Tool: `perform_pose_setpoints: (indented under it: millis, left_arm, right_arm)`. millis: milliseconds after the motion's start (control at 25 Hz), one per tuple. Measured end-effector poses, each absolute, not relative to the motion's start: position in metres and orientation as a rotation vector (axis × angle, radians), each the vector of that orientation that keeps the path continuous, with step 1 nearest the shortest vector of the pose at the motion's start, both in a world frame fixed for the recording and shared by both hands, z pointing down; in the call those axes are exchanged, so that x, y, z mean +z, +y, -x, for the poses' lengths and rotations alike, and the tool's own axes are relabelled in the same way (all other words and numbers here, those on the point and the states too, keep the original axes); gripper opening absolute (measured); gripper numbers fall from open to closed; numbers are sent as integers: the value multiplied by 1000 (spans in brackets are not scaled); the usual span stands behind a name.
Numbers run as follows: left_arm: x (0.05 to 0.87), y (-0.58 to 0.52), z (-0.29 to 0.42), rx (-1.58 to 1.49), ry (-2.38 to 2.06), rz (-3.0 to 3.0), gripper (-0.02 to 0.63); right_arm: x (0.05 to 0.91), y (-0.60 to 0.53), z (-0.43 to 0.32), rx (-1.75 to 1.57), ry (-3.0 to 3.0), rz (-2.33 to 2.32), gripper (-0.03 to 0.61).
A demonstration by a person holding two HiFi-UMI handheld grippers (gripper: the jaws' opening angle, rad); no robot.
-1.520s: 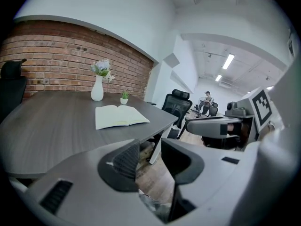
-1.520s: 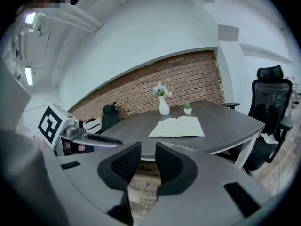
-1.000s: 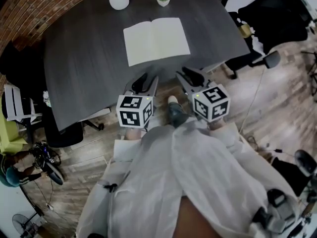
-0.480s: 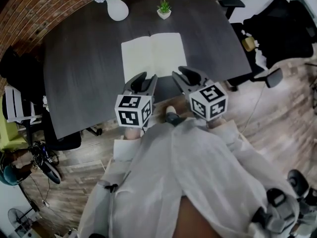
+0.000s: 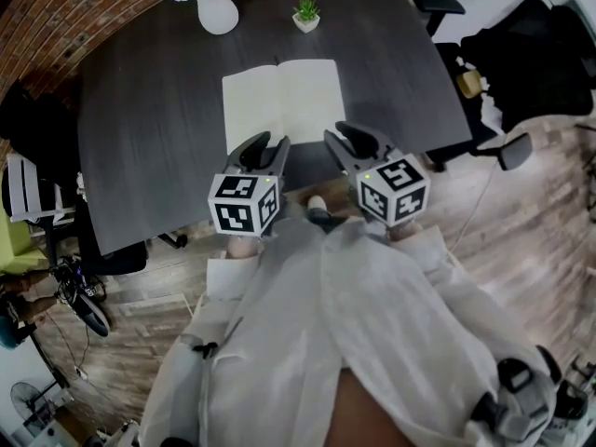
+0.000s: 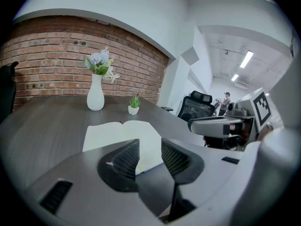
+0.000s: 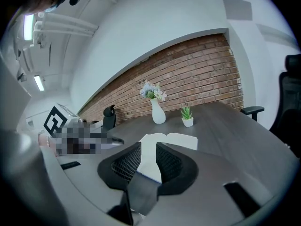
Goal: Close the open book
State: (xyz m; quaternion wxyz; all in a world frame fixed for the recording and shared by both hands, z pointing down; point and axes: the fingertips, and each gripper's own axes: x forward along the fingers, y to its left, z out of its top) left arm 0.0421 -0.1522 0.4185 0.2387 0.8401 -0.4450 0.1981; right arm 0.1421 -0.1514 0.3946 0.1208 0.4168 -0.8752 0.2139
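Movement in from the worktop point(image 5: 140, 110) edge puts the left gripper point(image 5: 265, 147) and right gripper point(image 5: 346, 138), each part-open and empty, at the near edge of the open book point(image 5: 279, 96), which lies flat mid-worktop, untouched, so closing can begin.

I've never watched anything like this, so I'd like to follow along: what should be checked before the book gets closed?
1. Book lies open and flat on the table: ok.
2. Left hand-held gripper has its jaws apart with nothing between them: ok.
3. Right hand-held gripper has its jaws apart and is empty: ok.
4. A page or cover edge gripped: not ok, neither gripper holds the book.
5. Vase and potted plant stand beyond the book's far edge, apart from it: ok.
6. Which half is lighter to fold over: cannot tell.
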Motion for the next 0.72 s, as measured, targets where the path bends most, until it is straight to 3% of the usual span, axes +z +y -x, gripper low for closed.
perform_pose_setpoints:
  millis: [720]
  left_arm:
    - [434,-161,-36,617,-1119,-2299,124]
  right_arm:
    - [413,-160,-146,740,-2477,-1323,83]
